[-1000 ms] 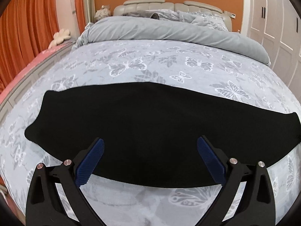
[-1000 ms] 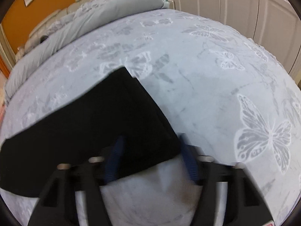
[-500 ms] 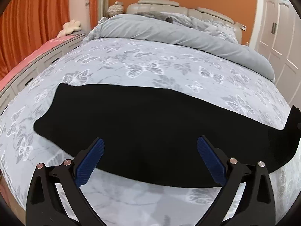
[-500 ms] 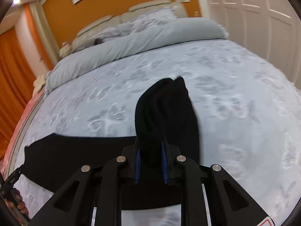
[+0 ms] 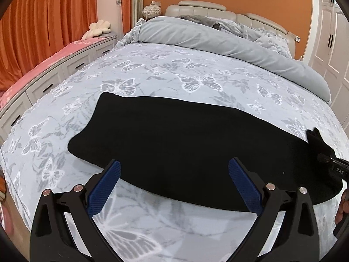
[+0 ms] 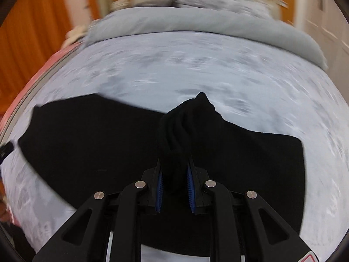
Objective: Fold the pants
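The black pants [image 5: 185, 144] lie as a long flat strip across the butterfly-print bed sheet [image 5: 185, 74]. My left gripper [image 5: 174, 187] is open and empty, its blue pads above the pants' near edge. My right gripper [image 6: 174, 185] is shut on a bunched end of the pants [image 6: 185, 126], held up off the sheet; the rest of the pants spreads left and right below it. In the left wrist view, the right gripper [image 5: 331, 163] shows at the far right with the lifted end of the pants.
A rolled grey duvet [image 5: 218, 39] and pillows lie at the head of the bed. A pink bench with drawers [image 5: 43, 74] and orange curtains stand to the left. White wardrobe doors [image 5: 336, 43] stand to the right.
My right gripper closed on the pants' end, lifted it and is carrying it leftwards over the pants. My left gripper stayed open and drew back a little.
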`<state>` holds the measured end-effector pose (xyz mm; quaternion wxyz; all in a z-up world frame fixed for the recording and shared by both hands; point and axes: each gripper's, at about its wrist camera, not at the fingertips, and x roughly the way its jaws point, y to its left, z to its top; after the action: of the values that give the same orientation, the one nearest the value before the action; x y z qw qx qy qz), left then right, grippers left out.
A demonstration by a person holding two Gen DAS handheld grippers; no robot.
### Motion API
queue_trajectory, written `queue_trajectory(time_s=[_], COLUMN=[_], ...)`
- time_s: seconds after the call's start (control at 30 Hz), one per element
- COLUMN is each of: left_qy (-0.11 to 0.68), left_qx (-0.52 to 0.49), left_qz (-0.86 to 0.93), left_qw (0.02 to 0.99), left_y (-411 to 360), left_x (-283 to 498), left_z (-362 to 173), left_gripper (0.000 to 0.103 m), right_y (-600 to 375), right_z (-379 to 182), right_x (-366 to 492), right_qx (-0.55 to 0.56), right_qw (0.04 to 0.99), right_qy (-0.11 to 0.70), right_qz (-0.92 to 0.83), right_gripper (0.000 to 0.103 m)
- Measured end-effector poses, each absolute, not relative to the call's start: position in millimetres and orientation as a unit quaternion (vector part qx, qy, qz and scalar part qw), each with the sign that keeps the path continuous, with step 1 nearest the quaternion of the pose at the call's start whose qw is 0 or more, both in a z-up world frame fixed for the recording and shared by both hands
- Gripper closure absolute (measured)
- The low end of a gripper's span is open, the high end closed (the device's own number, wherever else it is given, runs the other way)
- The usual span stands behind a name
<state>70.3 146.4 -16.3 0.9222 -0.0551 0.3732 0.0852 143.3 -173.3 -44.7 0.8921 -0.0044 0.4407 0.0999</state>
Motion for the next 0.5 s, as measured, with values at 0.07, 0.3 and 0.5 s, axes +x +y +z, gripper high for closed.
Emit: queue_trajectory(time_s=[0.07,0.3,0.5], left_qy=[0.374,0.381,0.379], left_qx=[-0.053,-0.053,-0.061], left_qz=[0.084,0.078,0.079], left_qw=[0.922,0.92,0.92], left_y=[149.0,156.9,165.2], left_x=[69.6,65.5,63.1], left_z=[-17.5,-21.0,-19.4], left_gripper=[0.006,0.006,0.005], right_y=[-144.7,-104.1,-72.4], right_z=[-50.8,-57.7,-62.1], right_x=[144.9,136.7,126.6], right_qx=[-0.024,-0.093,-0.118], right_qw=[0.887,0.879,0.869], right_qy=[0.445,0.451,0.45], right_qz=[0.122,0.121,0.171], right_gripper=[0.086,0.065,0.067])
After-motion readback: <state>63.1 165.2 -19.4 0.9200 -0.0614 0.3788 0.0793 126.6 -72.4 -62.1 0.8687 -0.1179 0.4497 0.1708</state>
